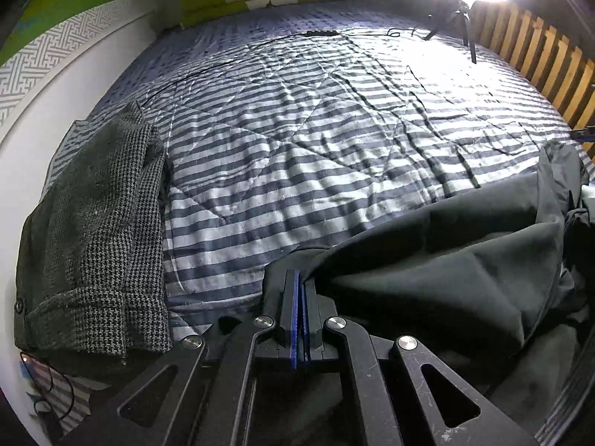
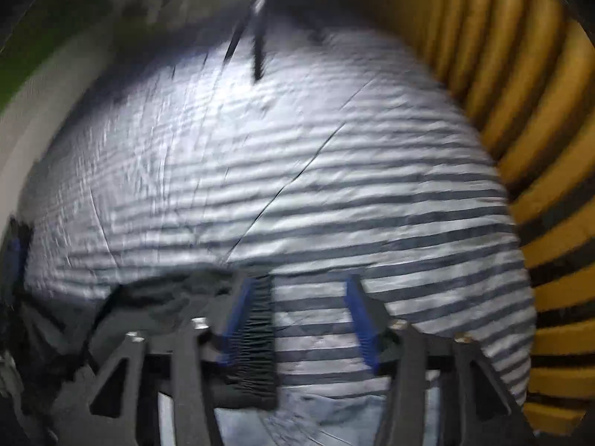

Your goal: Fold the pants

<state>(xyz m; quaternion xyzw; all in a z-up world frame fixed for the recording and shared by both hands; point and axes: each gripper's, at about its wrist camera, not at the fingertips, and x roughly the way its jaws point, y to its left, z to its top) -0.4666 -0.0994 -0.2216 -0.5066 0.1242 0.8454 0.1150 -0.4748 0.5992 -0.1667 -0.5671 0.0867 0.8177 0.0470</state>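
Note:
The black pants (image 1: 446, 260) lie bunched at the lower right of the striped quilt (image 1: 297, 141) in the left wrist view. My left gripper (image 1: 301, 277) is shut on a fold of that black cloth, which stretches away to the right from the blue pads. In the blurred right wrist view, my right gripper (image 2: 305, 282) stands open over the bare striped quilt (image 2: 297, 167), with nothing between its fingers. The black pants (image 2: 160, 297) sit just left of its left finger (image 2: 241, 308); I cannot tell whether they touch.
A folded grey houndstooth garment (image 1: 93, 241) lies at the quilt's left edge by the white wall (image 1: 55, 119). A wooden slatted rail (image 1: 539, 48) borders the right side. Lamp tripod legs (image 1: 466, 29) and a black cable (image 1: 319, 33) rest at the far end near green pillows (image 1: 238, 0).

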